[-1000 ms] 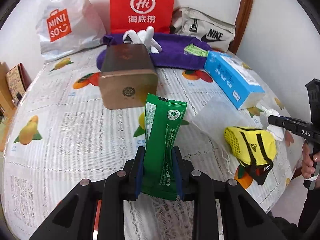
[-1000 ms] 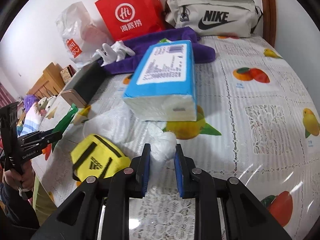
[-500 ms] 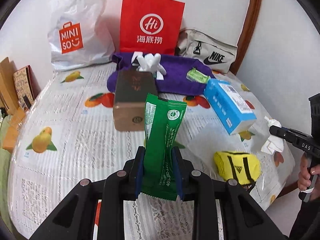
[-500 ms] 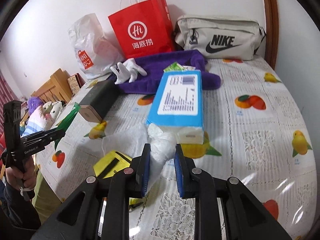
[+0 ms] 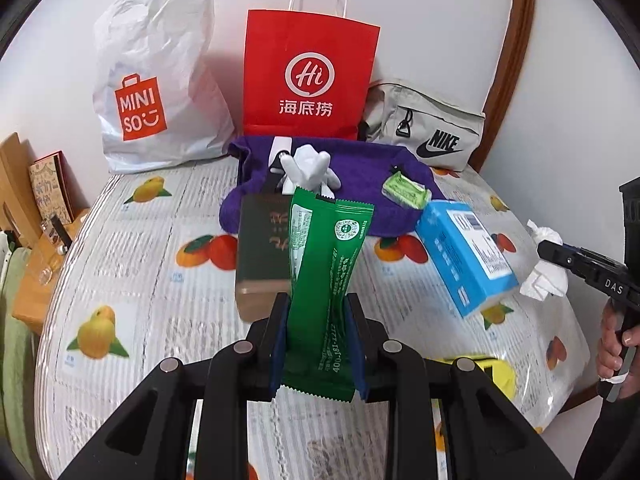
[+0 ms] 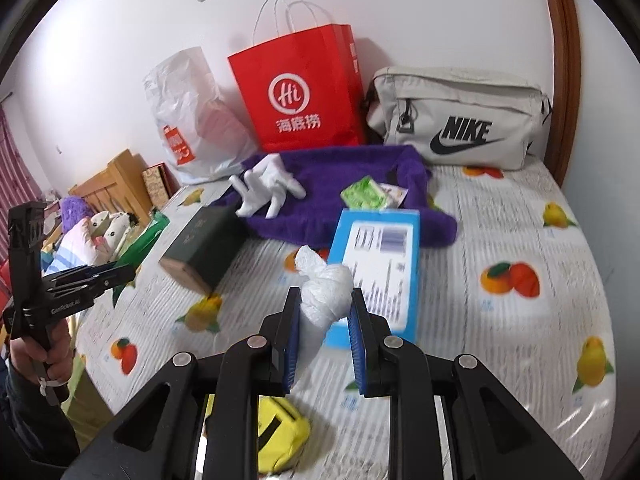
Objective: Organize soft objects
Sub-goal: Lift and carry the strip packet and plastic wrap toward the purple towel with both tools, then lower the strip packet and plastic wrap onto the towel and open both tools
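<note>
Soft things lay scattered over the fruit-print table (image 5: 120, 264), and both grippers had risen well clear of it compared with a second earlier, when they hung low over the cloth; the views now took in the whole far wall. Against that wall stood the white bag (image 5: 160, 76), the red bag (image 5: 308, 76) and the Nike pouch (image 6: 460, 120). In front of them sprawled the purple towel (image 6: 352, 176), with white gloves (image 6: 268, 188) and a small green pack (image 6: 366, 194) lying on it. Nearer sat the dark box (image 5: 260, 248) and the blue tissue pack (image 5: 464, 256). The yellow pouch (image 6: 280, 432) lay just below the right gripper.

The left gripper (image 5: 318, 344) was clamped on the green sachet (image 5: 328, 280), which stood upright between the jaws, off the table. The right gripper (image 6: 324, 332) pinched a knotted white plastic wad (image 6: 324, 296), also lifted; its jaws were closed only as far as the wad allowed.

Both pickups seemed done and secure. The lift suggested that carrying came next, likely toward the towel or a bag, though which could not be told.
</note>
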`<state>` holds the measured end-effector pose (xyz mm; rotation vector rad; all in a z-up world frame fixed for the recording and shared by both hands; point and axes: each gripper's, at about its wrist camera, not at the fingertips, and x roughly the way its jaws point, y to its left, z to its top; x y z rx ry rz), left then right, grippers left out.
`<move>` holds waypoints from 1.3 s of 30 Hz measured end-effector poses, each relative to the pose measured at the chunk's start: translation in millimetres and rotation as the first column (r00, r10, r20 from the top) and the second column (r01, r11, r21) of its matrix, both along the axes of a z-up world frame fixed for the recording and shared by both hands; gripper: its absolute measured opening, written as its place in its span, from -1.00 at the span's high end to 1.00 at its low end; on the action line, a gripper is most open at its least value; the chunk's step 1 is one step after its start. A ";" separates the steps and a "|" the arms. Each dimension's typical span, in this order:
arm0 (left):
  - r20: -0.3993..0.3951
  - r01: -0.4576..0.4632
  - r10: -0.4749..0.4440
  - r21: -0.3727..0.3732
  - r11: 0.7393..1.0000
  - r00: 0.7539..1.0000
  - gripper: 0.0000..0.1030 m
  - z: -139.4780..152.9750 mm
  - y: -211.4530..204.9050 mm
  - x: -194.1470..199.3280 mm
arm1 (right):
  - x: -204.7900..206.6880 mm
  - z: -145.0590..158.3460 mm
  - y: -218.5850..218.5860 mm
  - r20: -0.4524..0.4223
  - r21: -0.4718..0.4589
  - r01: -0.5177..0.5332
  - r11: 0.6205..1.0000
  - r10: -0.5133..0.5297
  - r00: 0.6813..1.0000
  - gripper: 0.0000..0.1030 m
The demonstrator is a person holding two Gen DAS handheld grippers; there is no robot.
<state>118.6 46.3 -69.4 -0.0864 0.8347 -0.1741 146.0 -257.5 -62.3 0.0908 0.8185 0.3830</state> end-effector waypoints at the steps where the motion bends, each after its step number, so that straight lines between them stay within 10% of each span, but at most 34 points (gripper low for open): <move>1: -0.001 -0.002 0.002 0.001 1.000 1.000 0.50 0.5 0.3 3.8 | 5.2 0.7 -0.4 0.000 0.002 0.001 1.000 -0.001 1.000 0.56; 39: -0.026 -0.035 0.034 -0.023 0.999 0.999 0.50 -0.2 -8.3 156.5 | 199.6 -17.2 19.9 -0.017 -0.094 -0.038 0.995 0.037 0.999 0.56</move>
